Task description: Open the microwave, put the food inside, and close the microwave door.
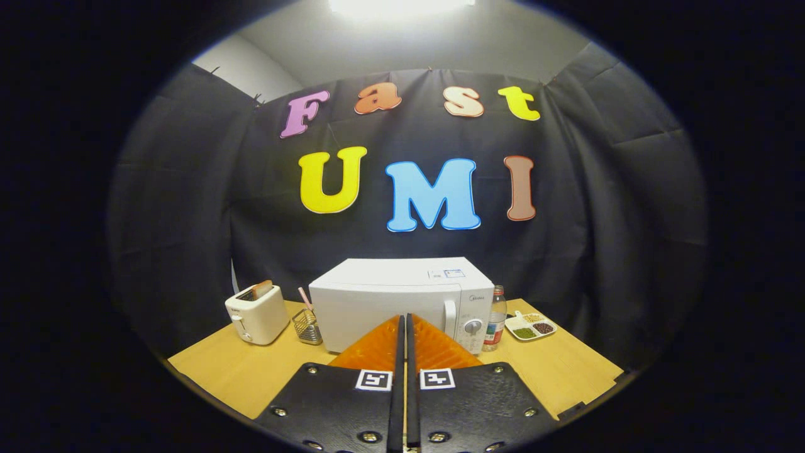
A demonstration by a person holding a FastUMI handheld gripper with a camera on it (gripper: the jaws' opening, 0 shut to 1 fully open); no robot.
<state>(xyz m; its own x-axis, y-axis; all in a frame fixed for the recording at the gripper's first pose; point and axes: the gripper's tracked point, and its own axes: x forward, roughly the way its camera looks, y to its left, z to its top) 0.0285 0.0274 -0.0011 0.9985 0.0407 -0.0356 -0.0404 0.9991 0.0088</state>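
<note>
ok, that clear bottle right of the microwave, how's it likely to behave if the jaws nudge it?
The bottle is tall and narrow on a small base, so it probably tips rather than slides. It looks like clear smooth plastic, likely slippery and somewhat squashy. It stands close beside the microwave and near the sectioned dish, so a fall could hit either. The gripper sits with jaws together, holding nothing.

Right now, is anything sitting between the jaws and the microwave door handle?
Nothing visible does. The gripper, jaws closed together and holding nothing, points at the closed microwave across bare table. The door handle lies just beside the fingertips. The toaster, wire holder, bottle and food tray flank the microwave.
</note>
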